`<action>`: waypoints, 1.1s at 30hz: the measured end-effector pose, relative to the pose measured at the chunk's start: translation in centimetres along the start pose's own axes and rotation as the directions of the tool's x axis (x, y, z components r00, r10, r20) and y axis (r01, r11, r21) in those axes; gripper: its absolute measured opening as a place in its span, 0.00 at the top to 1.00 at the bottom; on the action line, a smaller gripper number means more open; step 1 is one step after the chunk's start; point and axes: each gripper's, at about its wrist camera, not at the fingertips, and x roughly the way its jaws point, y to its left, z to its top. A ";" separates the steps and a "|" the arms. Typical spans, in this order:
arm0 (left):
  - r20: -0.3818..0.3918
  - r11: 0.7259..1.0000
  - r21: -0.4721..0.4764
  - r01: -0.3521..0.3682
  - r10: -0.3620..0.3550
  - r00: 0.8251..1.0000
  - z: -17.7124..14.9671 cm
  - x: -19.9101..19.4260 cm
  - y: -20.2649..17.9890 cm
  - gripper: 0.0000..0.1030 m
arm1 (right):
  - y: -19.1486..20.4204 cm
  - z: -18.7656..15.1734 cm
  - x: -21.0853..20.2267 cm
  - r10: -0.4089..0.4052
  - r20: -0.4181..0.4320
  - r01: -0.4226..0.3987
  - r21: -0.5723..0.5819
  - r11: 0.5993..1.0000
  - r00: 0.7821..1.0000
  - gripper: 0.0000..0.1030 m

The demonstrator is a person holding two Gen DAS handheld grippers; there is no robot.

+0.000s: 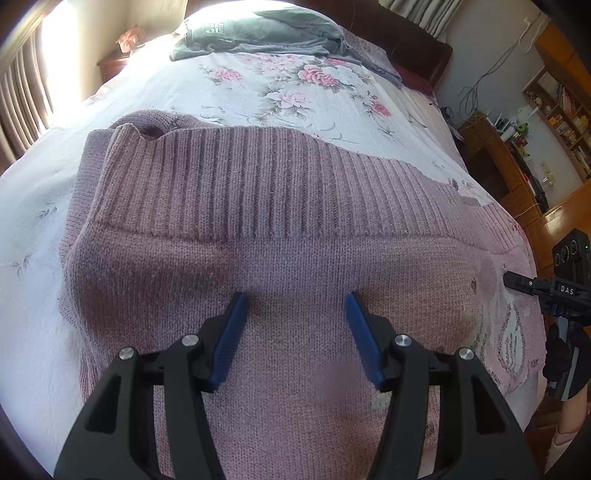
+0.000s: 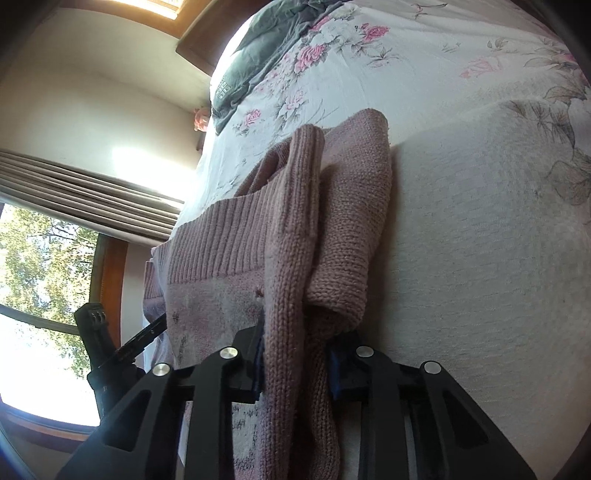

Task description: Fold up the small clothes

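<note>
I have the dusty-pink knitted sweater (image 1: pixel 280 236) spread on the white bedspread printed with pink roses (image 1: pixel 288 92), its ribbed hem band lying crosswise just ahead of my left gripper (image 1: pixel 295 299). That gripper's blue-padded fingers (image 1: pixel 232 332) stand wide apart with nothing between them, hovering over the plain knit; I cannot tell whether the tips touch the fabric.

My right gripper (image 2: pixel 295 354) is closed down on a long knitted strip of the same sweater, which I take to be a sleeve (image 2: pixel 291 258). It runs straight out ahead from between the fingers, and a bunched fold of knit hangs just to the right of them.

I judge the fold to be at an early stage: the body lies open and roughly flat, one sleeve is gathered for turning in, and the other side and the final doubling over are yet to do. A crumpled grey-green garment (image 1: pixel 258 33) lies far ahead, well apart, unfolded.
</note>
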 end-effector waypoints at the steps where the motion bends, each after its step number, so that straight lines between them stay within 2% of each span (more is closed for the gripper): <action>1: 0.000 1.000 -0.001 0.001 -0.001 1.000 0.0 0.1 0.0 0.45 | -0.3 0.0 -0.1 0.011 0.001 -0.011 0.009 1.000 1.000 0.76; 13: 0.007 1.000 0.000 0.011 -0.011 1.000 0.1 0.6 0.1 0.42 | -0.6 -0.1 -0.2 0.001 -0.001 -0.001 0.027 1.000 1.000 0.79; 17: 0.005 1.000 -0.006 0.021 -0.021 1.000 0.1 0.4 0.3 0.43 | 0.0 0.0 -0.5 -0.013 0.000 0.013 0.039 0.999 1.000 0.80; 20: 0.008 1.000 -0.017 0.022 -0.022 1.000 0.1 -0.6 0.5 0.45 | 1.3 0.2 -1.4 0.011 0.021 -0.012 0.041 0.999 1.000 0.81; 23: 0.044 0.999 -0.026 0.029 -0.028 0.999 0.1 -2.4 1.1 0.45 | 4.7 0.7 -2.7 0.028 0.046 -0.027 -0.018 0.999 0.999 0.83; 27: 0.078 0.996 -0.054 0.072 -0.068 0.995 0.0 -4.7 2.6 0.45 | 11.3 1.3 -3.3 0.034 0.053 -0.025 -0.148 0.989 0.998 0.84; 33: 0.109 0.992 -0.090 0.091 -0.081 0.991 -0.9 -6.9 5.1 0.44 | 21.5 1.2 -0.6 0.036 -0.004 -0.035 -0.332 0.943 0.999 0.84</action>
